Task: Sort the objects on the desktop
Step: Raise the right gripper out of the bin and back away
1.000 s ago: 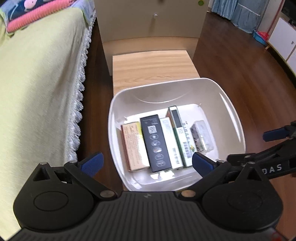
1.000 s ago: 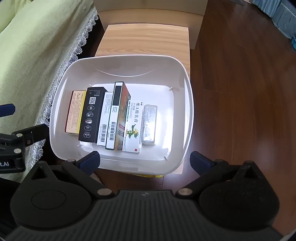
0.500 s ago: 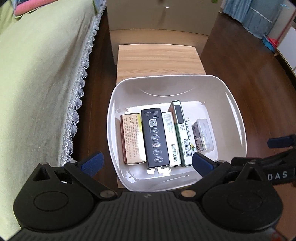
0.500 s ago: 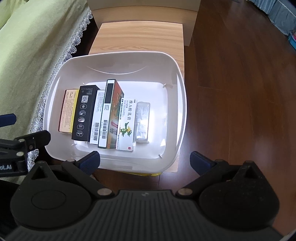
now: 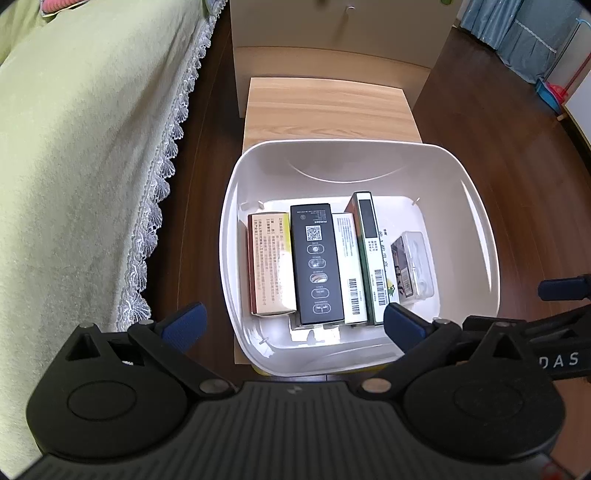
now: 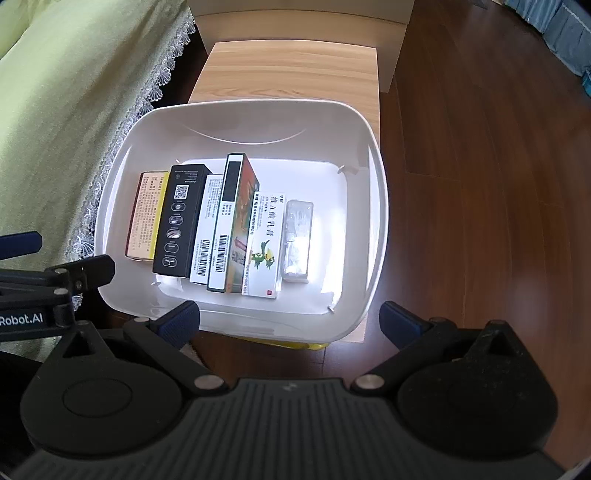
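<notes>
A white plastic bin sits on a small wooden table. Inside it several boxes stand side by side: a pink-and-yellow box, a black box, a white barcode box, a green-edged box, a flat white box with a bird picture and a clear plastic case. My left gripper is open, above the bin's near edge. My right gripper is open too, empty, just short of the bin.
A bed with a green lace-trimmed cover runs along the left. A cream cabinet stands behind the table. Dark wooden floor lies to the right. Something yellow shows under the bin's near edge.
Both grippers have pulled back and up from the bin, which now looks smaller and farther off. The boxes have not moved. Both grippers stay open.
</notes>
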Demonstrator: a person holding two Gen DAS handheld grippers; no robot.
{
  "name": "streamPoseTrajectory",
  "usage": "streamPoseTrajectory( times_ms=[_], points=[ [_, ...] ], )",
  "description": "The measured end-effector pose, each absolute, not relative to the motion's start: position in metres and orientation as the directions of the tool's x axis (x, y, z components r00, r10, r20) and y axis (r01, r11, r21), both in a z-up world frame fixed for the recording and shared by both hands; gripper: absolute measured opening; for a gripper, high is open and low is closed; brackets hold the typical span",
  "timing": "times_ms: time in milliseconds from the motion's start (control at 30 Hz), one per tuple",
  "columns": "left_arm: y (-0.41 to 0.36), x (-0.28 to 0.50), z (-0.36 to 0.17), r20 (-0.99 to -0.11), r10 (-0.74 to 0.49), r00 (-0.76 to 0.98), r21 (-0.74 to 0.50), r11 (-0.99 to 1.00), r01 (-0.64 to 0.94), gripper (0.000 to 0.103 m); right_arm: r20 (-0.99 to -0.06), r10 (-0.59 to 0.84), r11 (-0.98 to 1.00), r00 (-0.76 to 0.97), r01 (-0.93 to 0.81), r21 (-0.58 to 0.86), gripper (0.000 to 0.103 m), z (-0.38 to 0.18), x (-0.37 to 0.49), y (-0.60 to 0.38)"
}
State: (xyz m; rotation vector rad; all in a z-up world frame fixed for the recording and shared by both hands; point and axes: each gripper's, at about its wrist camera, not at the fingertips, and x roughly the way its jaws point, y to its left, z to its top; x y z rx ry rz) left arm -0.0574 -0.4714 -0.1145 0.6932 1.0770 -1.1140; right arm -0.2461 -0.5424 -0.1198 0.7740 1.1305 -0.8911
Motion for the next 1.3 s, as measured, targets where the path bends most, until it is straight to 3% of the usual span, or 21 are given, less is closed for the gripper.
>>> streamPoseTrajectory(
  times_ms=[700, 1300],
  points=[
    [-0.469, -0.059, -0.113, -0.928, -0.365, 0.078, -0.05, 0.329, 0.943, 0.102, -0.964, -0.206, 0.445, 0.168, 0.894, 0.061, 0.102, -0.121, -0.246, -0.54],
    [-0.428, -0.034, -0.06, -0.868, -0.458, 0.19, -0.02, 0.416, 0.909, 0.102, -0.939, -0.258, 0.483, 0.227, 0.872, 0.078, 0.102, -0.088, -0.229, -0.536]
  ],
)
